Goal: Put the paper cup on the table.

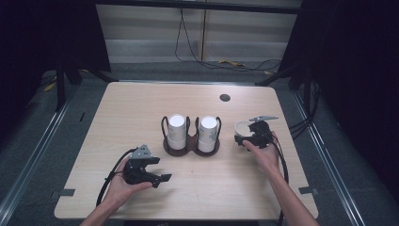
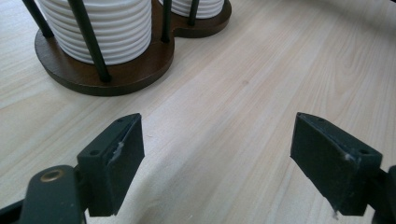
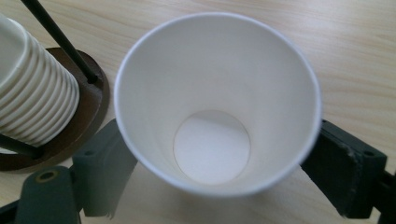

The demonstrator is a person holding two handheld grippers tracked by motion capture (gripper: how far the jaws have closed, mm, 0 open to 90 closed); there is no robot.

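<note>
Your right gripper sits just right of the holder, its fingers spread wide either side of a white paper cup. The cup stands mouth up on the counter, a smooth tapered cone with a thin rolled rim and flat round base. Whether the pads still press its wall, you cannot tell; a slight gap seems to show at the right pad.

Your left gripper rests near the counter's front left, fingers wide apart with nothing between them: matt black blocks, edges scuffed pale.

Counter: pale wood-grain laminate with rounded corners. The holder is a dark brown wooden figure-eight base with thin black wire uprights, carrying two stacks of white cups, their rims forming tight ridges.

The high view gives the layout; the right gripper view looks down inside the cup; the left gripper view shows the ridged stack and base close up.
</note>
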